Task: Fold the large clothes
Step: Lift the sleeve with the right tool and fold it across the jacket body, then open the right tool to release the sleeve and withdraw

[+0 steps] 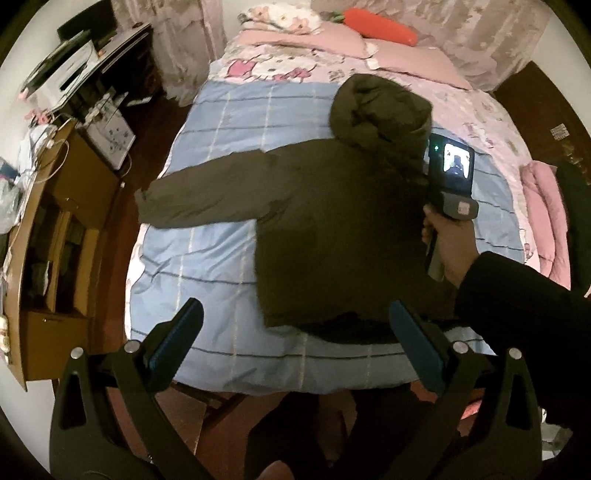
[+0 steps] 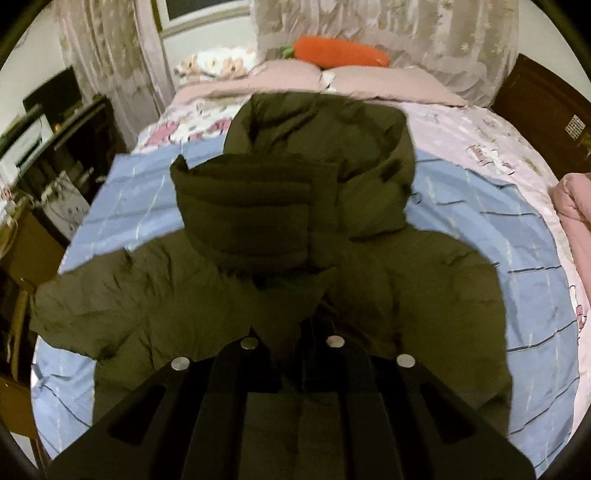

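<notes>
A dark olive hooded puffer jacket (image 1: 343, 221) lies flat on the blue checked bedsheet (image 1: 221, 122), hood toward the pillows, left sleeve (image 1: 199, 195) stretched out to the left. My left gripper (image 1: 291, 343) is open and empty, above the bed's near edge by the jacket's hem. My right gripper (image 2: 295, 332) is shut on a fold of the jacket (image 2: 258, 221), the right sleeve, which it holds up over the body. The fingertips are hidden in the fabric. The right gripper's body (image 1: 448, 184) shows in the left wrist view over the jacket's right side.
Pink pillows (image 1: 406, 55) and an orange carrot cushion (image 1: 380, 24) lie at the head of the bed. A wooden desk (image 1: 55, 221) with clutter stands to the left, and a pink quilt (image 1: 543, 221) lies at the right edge.
</notes>
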`<control>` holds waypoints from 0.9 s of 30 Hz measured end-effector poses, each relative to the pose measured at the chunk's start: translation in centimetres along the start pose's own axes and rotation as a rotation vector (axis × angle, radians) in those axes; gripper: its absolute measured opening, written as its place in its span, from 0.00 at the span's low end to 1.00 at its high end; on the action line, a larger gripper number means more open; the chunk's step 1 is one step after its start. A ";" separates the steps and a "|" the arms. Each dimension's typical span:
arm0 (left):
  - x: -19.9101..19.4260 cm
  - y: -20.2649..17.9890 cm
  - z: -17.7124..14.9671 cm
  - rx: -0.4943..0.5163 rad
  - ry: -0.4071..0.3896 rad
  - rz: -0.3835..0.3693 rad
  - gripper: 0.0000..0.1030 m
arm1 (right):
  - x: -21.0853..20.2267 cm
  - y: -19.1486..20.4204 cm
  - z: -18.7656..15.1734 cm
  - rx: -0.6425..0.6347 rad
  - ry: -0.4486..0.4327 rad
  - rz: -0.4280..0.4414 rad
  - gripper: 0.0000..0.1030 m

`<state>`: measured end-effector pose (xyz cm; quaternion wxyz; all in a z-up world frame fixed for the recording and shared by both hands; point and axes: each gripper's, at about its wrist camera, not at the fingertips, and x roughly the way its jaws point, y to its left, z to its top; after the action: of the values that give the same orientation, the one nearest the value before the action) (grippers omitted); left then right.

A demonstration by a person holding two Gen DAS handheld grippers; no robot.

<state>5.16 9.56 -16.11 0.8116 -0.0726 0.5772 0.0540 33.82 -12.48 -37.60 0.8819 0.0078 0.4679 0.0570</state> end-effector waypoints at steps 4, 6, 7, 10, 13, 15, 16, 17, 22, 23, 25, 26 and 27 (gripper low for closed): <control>1.1 2.3 -0.5 -0.008 0.025 0.021 0.98 | 3.3 2.1 -1.4 -0.034 0.038 -0.031 0.07; 1.5 3.3 -0.7 -0.011 0.036 0.030 0.98 | 5.0 3.0 -2.0 -0.047 0.053 -0.051 0.08; 1.8 3.9 -0.9 -0.017 0.044 0.034 0.98 | 5.6 3.4 -2.3 -0.049 0.060 -0.057 0.10; 2.5 5.2 -1.2 -0.032 0.066 0.041 0.98 | 7.7 4.5 -3.1 -0.061 0.091 -0.076 0.16; 2.8 6.0 -1.4 -0.037 0.073 0.044 0.98 | 9.2 5.7 -3.7 -0.088 0.131 -0.057 0.45; 3.0 6.4 -1.3 -0.041 0.075 0.039 0.98 | 9.3 6.8 -4.1 -0.108 0.140 -0.016 0.67; 3.0 6.5 -1.3 -0.042 0.075 0.036 0.98 | 9.1 7.5 -4.3 -0.123 0.141 -0.001 0.73; 3.1 6.5 -1.2 -0.042 0.073 0.031 0.98 | 8.9 7.9 -4.4 -0.130 0.140 0.013 0.76; 2.9 6.5 -0.2 -0.048 0.053 -0.010 0.98 | 4.8 10.3 -4.6 -0.129 0.150 0.183 0.82; 2.8 6.4 0.2 -0.050 0.044 -0.023 0.98 | 3.2 10.6 -4.5 -0.131 0.147 0.215 0.82; 2.5 6.3 1.0 -0.060 0.028 -0.053 0.98 | -0.1 10.8 -4.5 -0.115 0.150 0.279 0.82; 2.4 6.2 1.6 -0.069 0.017 -0.073 0.98 | -2.2 10.6 -4.5 -0.098 0.155 0.296 0.82; 2.2 6.3 2.0 -0.081 0.009 -0.093 0.98 | -3.8 10.4 -4.5 -0.086 0.154 0.302 0.82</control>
<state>6.71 16.09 -17.88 0.8071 -0.1321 0.5741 0.0392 26.97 -2.75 -36.28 0.8243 0.0359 0.5248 0.2092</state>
